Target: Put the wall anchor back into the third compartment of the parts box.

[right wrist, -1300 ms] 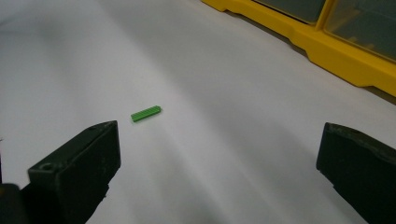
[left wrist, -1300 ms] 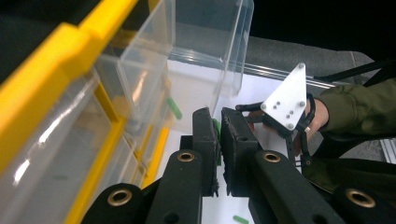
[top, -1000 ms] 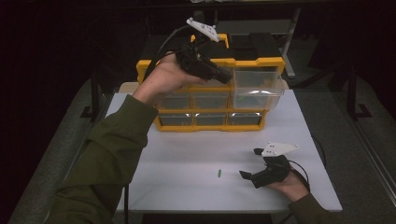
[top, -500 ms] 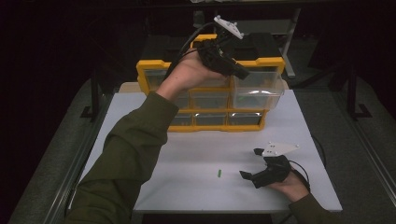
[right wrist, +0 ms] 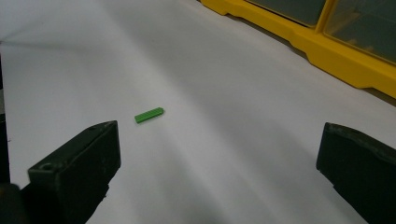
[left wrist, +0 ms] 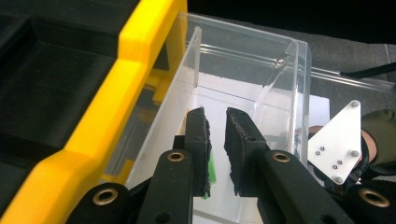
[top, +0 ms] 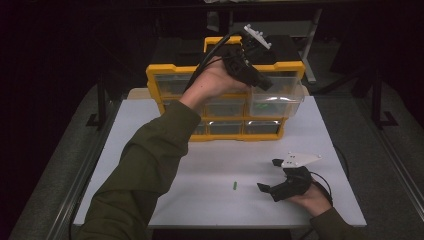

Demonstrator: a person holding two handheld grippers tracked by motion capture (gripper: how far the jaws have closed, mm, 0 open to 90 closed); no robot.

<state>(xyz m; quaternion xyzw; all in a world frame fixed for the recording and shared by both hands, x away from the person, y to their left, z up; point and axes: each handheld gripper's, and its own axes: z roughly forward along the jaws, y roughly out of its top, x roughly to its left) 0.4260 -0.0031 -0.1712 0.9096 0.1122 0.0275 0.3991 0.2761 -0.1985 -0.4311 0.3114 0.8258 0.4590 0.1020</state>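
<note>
Up at the back of the white counter (top: 210,165) stands a yellow box of drawers (top: 170,75). One clear drawer (top: 277,95) at its top right is pulled out toward the person. The left tongs (top: 262,82) hang just over this open drawer, held by the left hand (top: 215,80) with a green sleeve behind it. In the left gripper view, the left tongs (left wrist: 217,135) point down into the clear drawer (left wrist: 280,93), and their jaws are a little apart. A small green piece (left wrist: 211,168) shows beside the inner face of one jaw; it cannot be told if the jaw touches it or if it lies in the drawer. More green shows inside the drawer from the high view.

Down at the front right of the counter, the right hand (top: 312,197) rests with the right tongs (top: 267,175), and their jaws are spread wide. A small green stick (top: 234,186) lies flat on the counter, near these tongs and to their left, not touching them. In the right gripper view, the green stick (right wrist: 149,115) lies ahead of the wide jaws, nearer the left one.
</note>
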